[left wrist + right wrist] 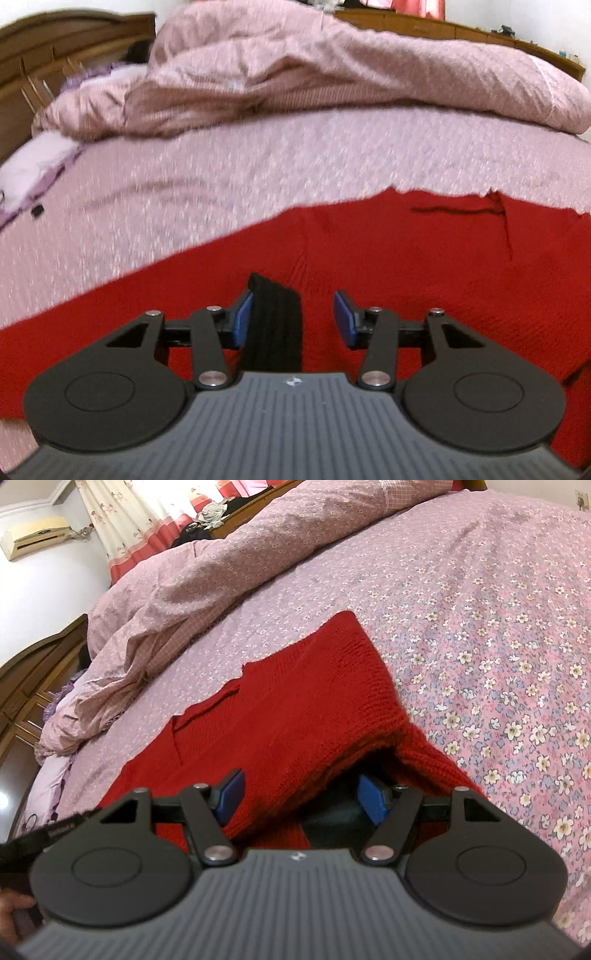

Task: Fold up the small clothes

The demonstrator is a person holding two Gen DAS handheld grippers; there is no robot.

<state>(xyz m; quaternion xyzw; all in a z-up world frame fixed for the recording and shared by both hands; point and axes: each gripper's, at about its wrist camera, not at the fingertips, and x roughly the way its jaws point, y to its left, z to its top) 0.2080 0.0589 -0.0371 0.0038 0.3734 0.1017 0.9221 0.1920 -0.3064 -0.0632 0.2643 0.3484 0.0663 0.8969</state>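
One red sweater (pixel 295 709) on the bed (pixel 480 627), both grippers (pixel 293 319) (pixel 301 795) wide, perhaps one black garment (pixel 275 325) between

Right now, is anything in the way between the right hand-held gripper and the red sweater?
Nothing visible is. The right hand-held gripper is open with a fold of the red sweater already lying between its blue pads. The flowered bedsheet around the sweater shows nothing else near it.
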